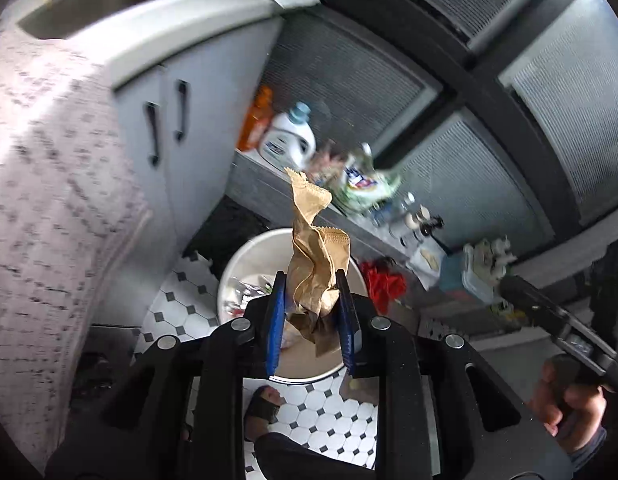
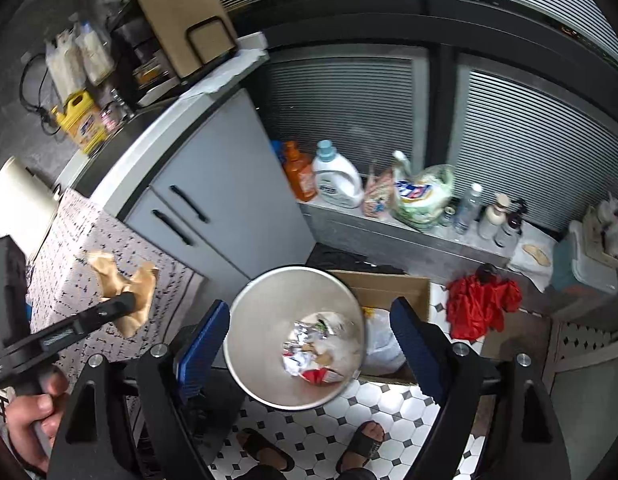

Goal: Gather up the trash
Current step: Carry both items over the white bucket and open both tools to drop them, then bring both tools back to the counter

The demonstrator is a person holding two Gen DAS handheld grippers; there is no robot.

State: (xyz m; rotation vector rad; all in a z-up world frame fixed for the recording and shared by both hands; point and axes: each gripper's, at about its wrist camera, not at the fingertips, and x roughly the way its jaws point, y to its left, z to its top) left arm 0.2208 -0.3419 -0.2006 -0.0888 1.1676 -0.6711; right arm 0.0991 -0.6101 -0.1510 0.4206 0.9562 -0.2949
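Kitchen corner, seen from two cameras pointing steeply down at a tiled floor. Left gripper (image 1: 313,312) pinching a crumpled brown paper bag (image 1: 315,256) near its lower end, pads pressed on the paper, long axis of the bag running up and away from the jaws. Round metal bin (image 2: 245,320) standing open on the floor directly beneath; from the left camera the bag overlaps the bin's mouth, while from the right camera bag and left gripper show off to the left of the bin (image 2: 127,292), over a speckled cloth (image 2: 93,240). Probably needs a little more travel toward the bin before letting go. Right gripper (image 2: 309,340) spread wide and empty, jaws framing the bin, foil and wrappers (image 2: 313,356) lying at its bottom. Floor of white octagonal tiles with black diamonds (image 2: 329,432), two sandalled feet at the near edge. Grey cabinet (image 2: 229,200) on the left, low ledge at the far side carrying detergent bottles (image 2: 337,180), red cloth (image 2: 481,308) to the right, cardboard box (image 2: 389,284) just behind the bin.
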